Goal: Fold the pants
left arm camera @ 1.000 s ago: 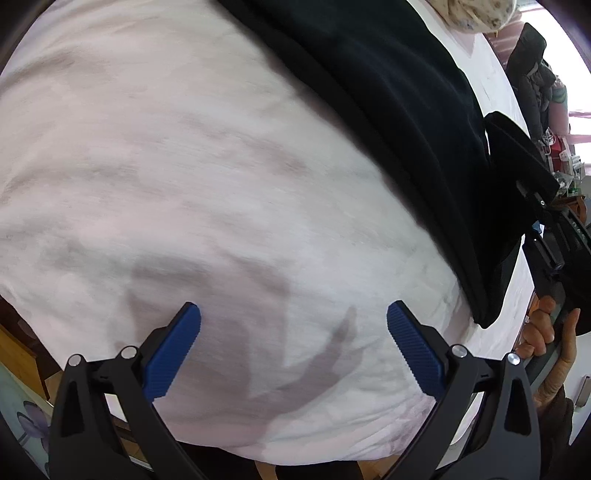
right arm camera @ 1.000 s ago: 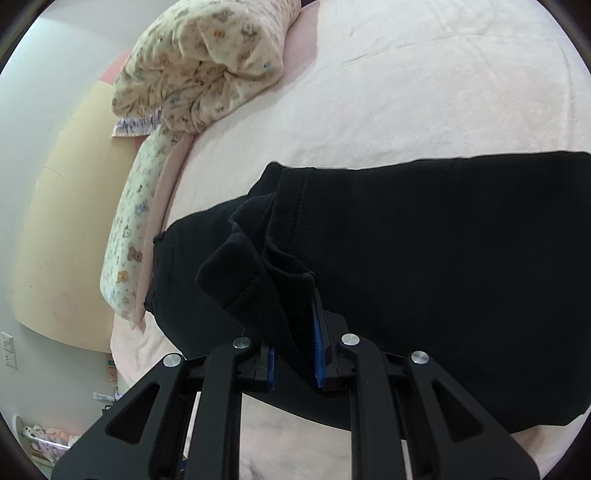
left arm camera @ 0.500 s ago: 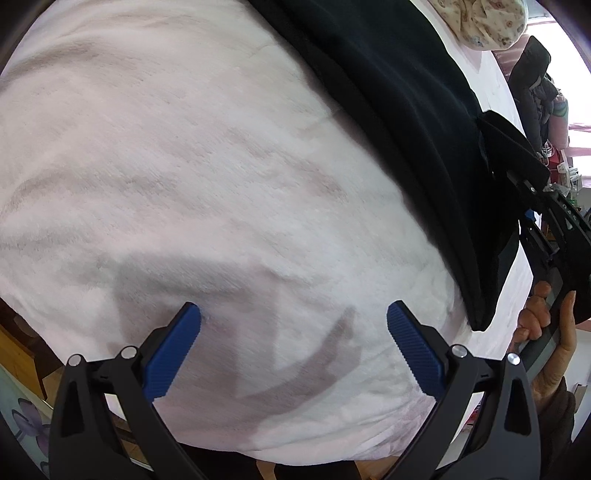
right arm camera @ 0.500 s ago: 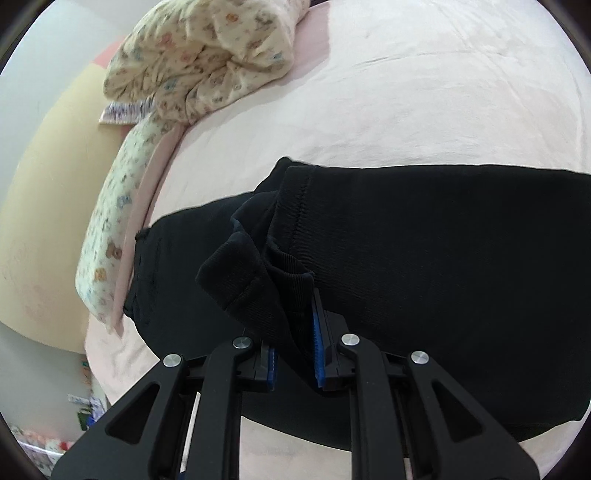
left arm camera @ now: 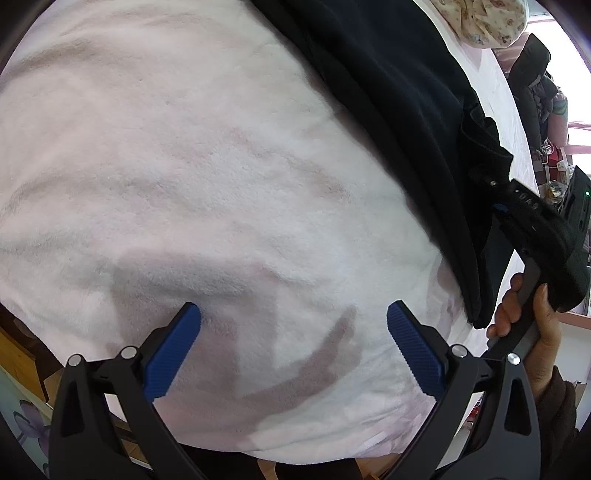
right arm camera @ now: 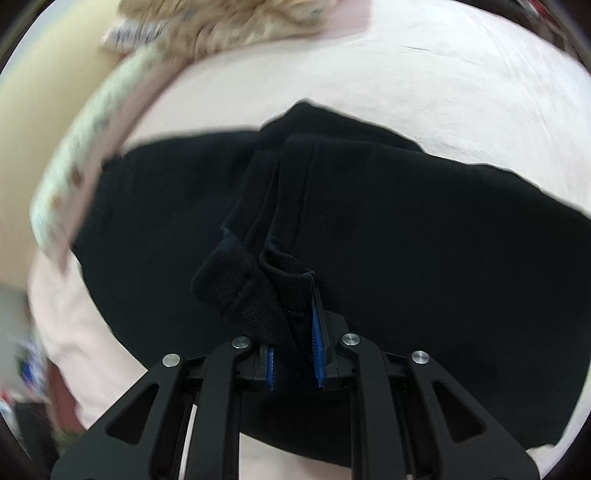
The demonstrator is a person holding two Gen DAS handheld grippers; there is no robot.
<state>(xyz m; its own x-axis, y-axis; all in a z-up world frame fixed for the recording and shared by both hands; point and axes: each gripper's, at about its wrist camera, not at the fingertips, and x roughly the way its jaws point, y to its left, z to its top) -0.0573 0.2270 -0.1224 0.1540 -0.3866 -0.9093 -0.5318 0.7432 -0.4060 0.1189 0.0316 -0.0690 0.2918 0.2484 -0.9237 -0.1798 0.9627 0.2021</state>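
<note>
Black pants [left arm camera: 388,92] lie across the pink bed, and in the right wrist view the pants [right arm camera: 424,240] fill the middle. My right gripper [right arm camera: 293,332] holds a bunched hem of the pants between its blue pads, lifted over the flat cloth. Its jaws are opening slightly, with the cloth still between them. In the left wrist view the right gripper [left arm camera: 517,199] shows at the right edge with a hand [left arm camera: 524,314] on its handle. My left gripper [left arm camera: 293,314] hovers open over bare blanket, left of the pants, holding nothing.
A pink fleece blanket [left arm camera: 184,166] covers the bed. A floral quilt [right arm camera: 221,18] is bundled at the head and a patterned pillow strip [right arm camera: 74,158] lies along the left side. A chair with dark clothes [left arm camera: 535,81] stands beyond the bed edge.
My right gripper has swung and rolled with the pant hem in it, carrying the hem further over the pants. The left gripper has stayed open in place.
</note>
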